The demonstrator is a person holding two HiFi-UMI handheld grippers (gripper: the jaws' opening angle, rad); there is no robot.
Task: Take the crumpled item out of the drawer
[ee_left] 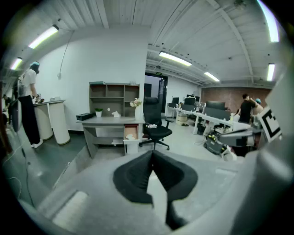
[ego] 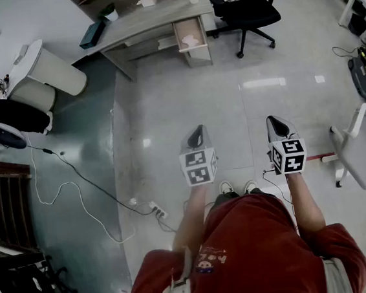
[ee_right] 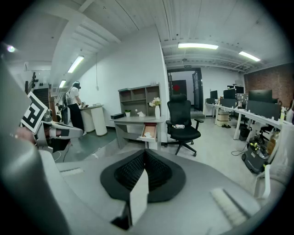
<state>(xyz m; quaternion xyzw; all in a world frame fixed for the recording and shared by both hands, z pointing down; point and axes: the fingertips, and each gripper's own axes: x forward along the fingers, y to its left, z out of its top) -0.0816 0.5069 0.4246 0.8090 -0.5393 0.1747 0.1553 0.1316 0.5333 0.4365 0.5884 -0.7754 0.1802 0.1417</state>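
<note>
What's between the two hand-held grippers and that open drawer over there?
Only bare floor. The head view shows nothing standing between the left hand-held gripper, the right hand-held gripper and the drawer.

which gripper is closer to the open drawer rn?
Left, slightly. The left gripper is almost in line with the open drawer; the right gripper is offset to the right. Both are far from it.
</note>
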